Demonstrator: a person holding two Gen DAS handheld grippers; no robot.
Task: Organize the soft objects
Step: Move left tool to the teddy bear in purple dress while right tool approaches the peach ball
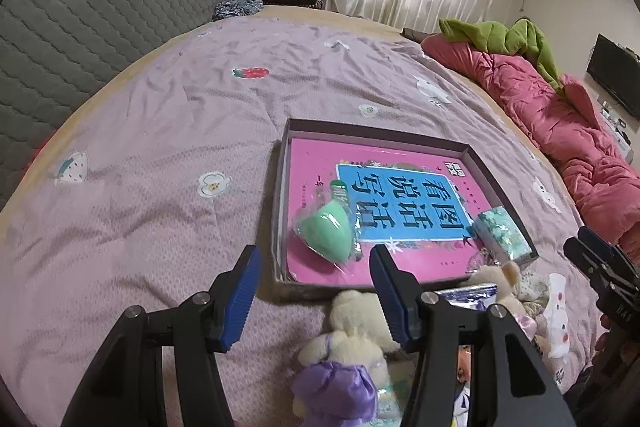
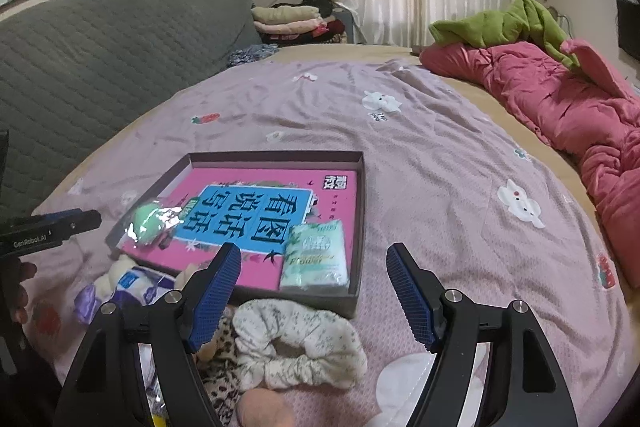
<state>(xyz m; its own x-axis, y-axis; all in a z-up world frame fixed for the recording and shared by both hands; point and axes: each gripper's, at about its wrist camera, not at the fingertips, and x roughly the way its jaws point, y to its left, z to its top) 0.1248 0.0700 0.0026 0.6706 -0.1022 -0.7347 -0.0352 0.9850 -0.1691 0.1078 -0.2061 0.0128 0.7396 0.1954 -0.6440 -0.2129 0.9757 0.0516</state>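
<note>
Left tongs (image 1: pixel 316 291) agape, empty, right tongs (image 2: pixel 314 293) wide, empty, plush bear (image 1: pixel 352 339) half hidden behind finger

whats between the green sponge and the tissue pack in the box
Only the pink book's blue title panel, nothing loose; green sponge and tissue pack flank it in the right wrist view.

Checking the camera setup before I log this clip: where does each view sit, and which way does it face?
Left wrist: rides the left gripper, angled down across the bed at the box with the green sponge; own open jaws show, the right gripper at the right edge.
Right wrist: rides the right gripper, angled down at the same box, floral scrunchie nearest; own open jaws show, the left gripper at the left edge.
Shared: box, sponge, tissue pack.
</note>
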